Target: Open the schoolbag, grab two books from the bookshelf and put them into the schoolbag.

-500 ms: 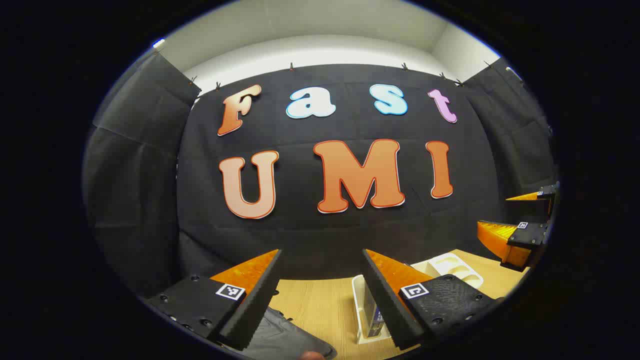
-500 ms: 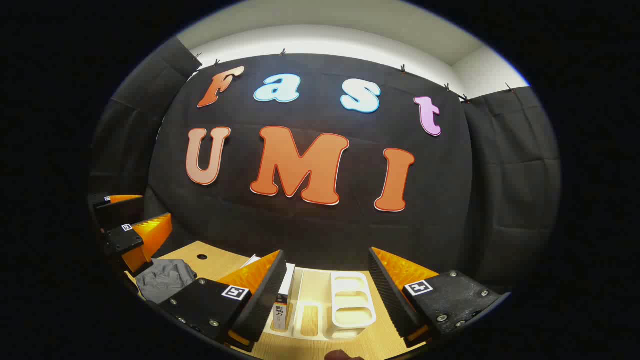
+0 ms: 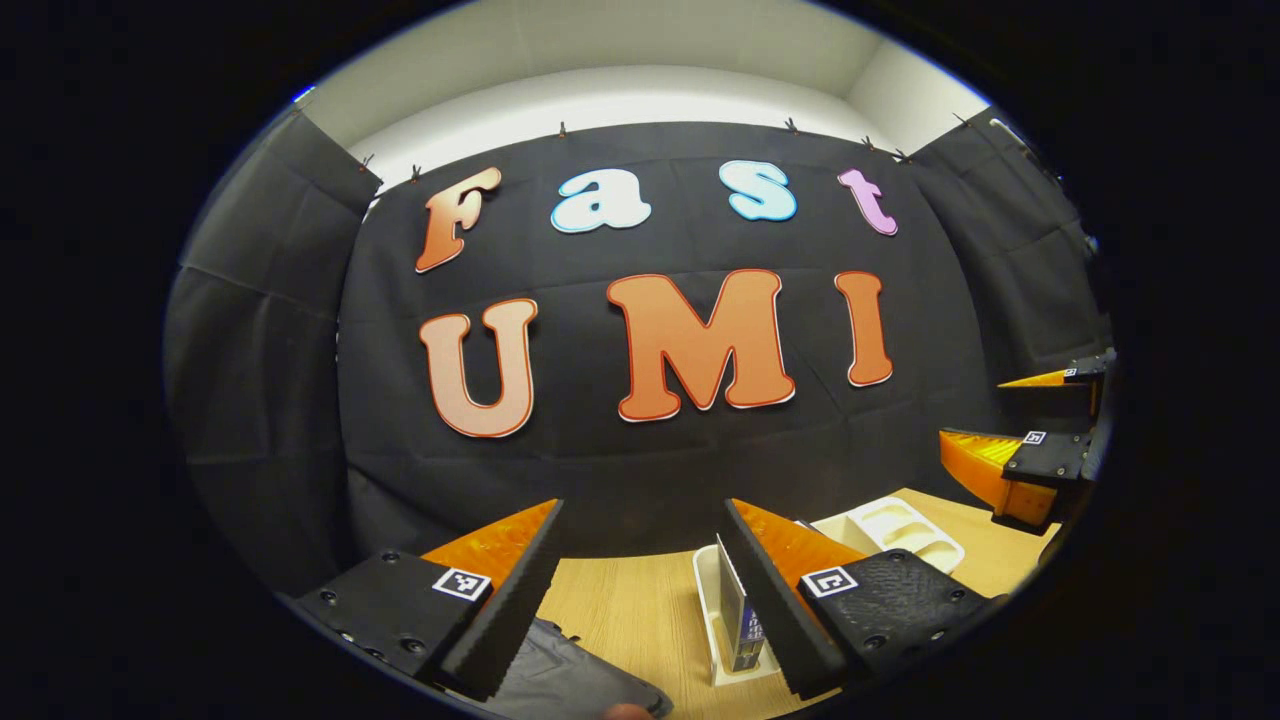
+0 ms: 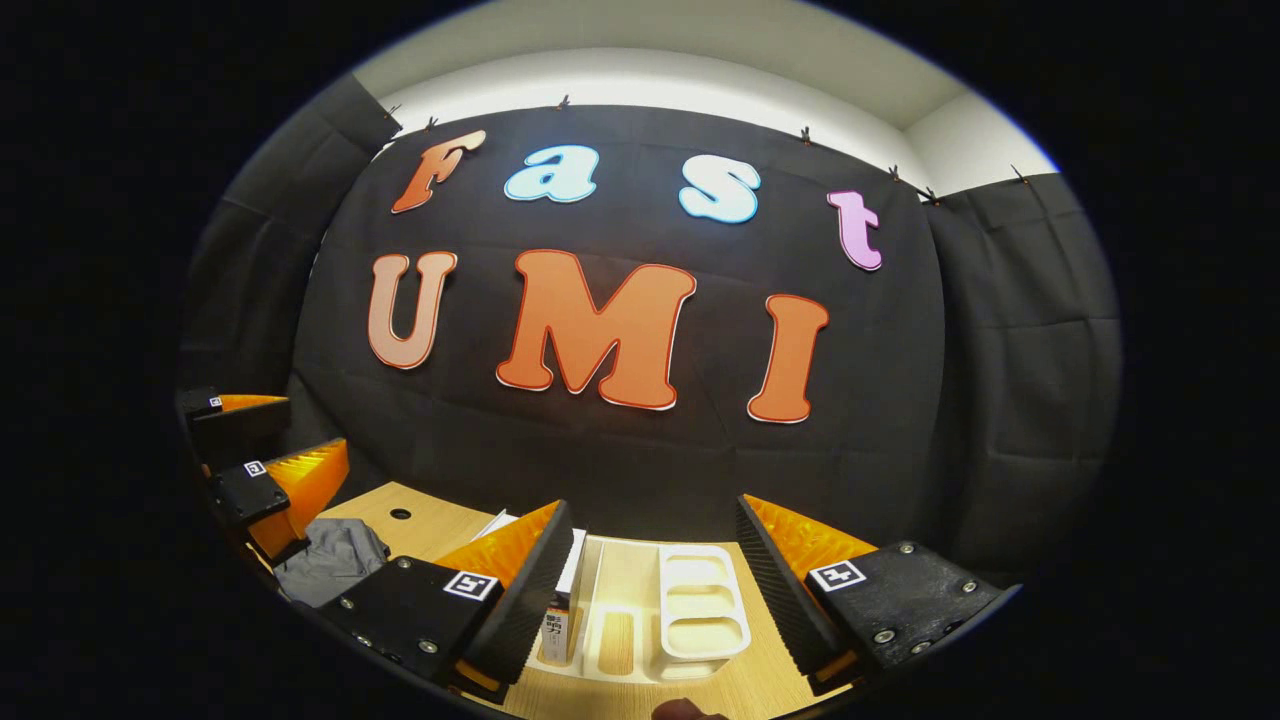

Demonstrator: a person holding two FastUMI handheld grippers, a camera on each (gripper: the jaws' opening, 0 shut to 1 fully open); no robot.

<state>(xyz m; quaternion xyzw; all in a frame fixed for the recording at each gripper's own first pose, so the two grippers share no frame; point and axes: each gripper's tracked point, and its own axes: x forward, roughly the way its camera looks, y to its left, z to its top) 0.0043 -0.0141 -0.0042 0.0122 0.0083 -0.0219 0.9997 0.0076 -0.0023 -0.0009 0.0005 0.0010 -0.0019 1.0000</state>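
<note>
Wooden table [image 4: 420,530] carries a white bookshelf [image 4: 700,610] holding 1 book [image 4: 558,625]; both grippers' jaws spread.

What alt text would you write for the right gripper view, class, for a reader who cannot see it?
The right tool, jaws open and empty, hangs over a white plastic bookshelf on a light wooden table, with a book standing at the shelf's left end. Farther left, the other tool hangs open above a grey fabric schoolbag.

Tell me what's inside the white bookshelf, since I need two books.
The white bookshelf holds upright books at one end; its other compartments look empty. The right gripper's finger hides part of the books, so their count is unclear.
</note>
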